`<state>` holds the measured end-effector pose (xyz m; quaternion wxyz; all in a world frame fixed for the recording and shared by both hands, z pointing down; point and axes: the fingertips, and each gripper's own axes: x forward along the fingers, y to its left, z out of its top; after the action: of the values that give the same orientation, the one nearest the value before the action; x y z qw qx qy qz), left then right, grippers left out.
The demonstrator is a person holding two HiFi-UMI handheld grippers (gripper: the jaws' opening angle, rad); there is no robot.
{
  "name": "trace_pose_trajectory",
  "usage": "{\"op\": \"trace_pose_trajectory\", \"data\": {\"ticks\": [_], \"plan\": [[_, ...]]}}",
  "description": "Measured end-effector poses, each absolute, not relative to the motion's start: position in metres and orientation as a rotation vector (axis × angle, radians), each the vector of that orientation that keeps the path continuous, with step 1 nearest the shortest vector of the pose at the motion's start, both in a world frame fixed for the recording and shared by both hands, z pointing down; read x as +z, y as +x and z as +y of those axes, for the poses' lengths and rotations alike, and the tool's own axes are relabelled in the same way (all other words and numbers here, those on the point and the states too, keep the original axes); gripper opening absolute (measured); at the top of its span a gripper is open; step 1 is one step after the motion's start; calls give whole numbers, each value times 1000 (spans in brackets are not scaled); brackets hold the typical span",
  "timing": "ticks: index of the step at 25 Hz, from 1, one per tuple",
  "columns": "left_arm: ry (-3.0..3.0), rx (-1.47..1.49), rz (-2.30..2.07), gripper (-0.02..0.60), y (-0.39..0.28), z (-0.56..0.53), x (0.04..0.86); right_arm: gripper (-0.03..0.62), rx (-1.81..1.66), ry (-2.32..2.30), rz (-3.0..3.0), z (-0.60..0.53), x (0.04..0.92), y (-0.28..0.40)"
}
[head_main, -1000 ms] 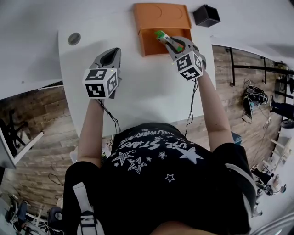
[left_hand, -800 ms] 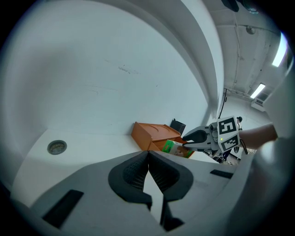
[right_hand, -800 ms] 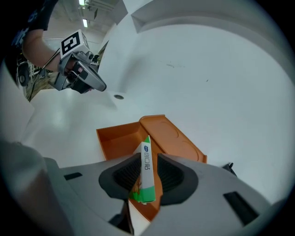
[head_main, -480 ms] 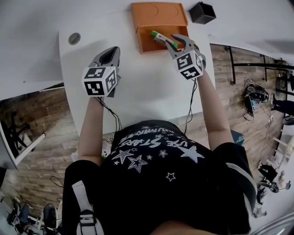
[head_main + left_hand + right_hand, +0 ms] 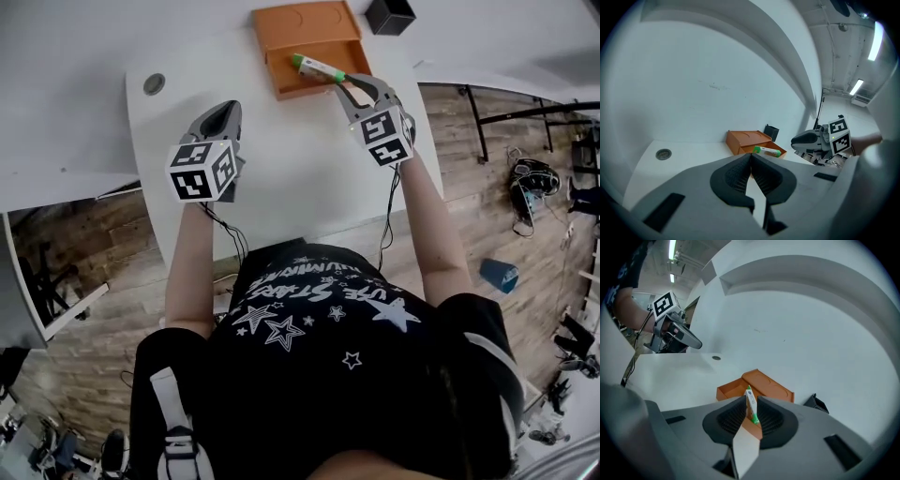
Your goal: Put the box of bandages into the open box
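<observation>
**Still held over the orange box (image 5: 305,28): the box of bandages (image 5: 316,67)**

The right tool (image 5: 339,82) has carried the box of bandages further in over the orange box than it was a moment back. The white tabletop (image 5: 281,169) bears that orange box at its far edge, lid laid back and tray open. The left tool (image 5: 223,111) hangs above the tabletop off to the side, its jaws pressed together on nothing. The right tool pinches the slim green-and-white carton by its near end, and the rest reaches out across the tray. Whether the carton touches the tray's bottom I can't tell. Most of the job looks done, with only lowering and letting go left. A small black container (image 5: 390,16) sits just beyond.
</observation>
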<state>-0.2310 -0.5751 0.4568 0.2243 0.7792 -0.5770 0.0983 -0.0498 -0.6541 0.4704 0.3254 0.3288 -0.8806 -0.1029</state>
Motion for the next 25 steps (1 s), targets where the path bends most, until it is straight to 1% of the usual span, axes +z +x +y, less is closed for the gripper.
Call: {"op": "trace_pose_trajectory", "data": {"ticks": [2, 5, 12, 21, 25], "plan": [[2171, 275, -1591, 20, -217, -559, 450, 80, -261, 900, -2327, -637, 464, -35], [2198, 279, -1587, 20, -198, -538, 445, 67, -240, 952, -2343, -613, 458, -15], [2222, 280, -1597, 20, -161, -491, 436, 58, -194, 986, -2390, -561, 446, 20], [2212, 287, -1610, 20, -132, -430, 435, 58, -167, 989, -2431, -497, 442, 46], [2208, 288, -1601, 20, -117, -388, 436, 58, -118, 1001, -2449, -454, 439, 58]]}}
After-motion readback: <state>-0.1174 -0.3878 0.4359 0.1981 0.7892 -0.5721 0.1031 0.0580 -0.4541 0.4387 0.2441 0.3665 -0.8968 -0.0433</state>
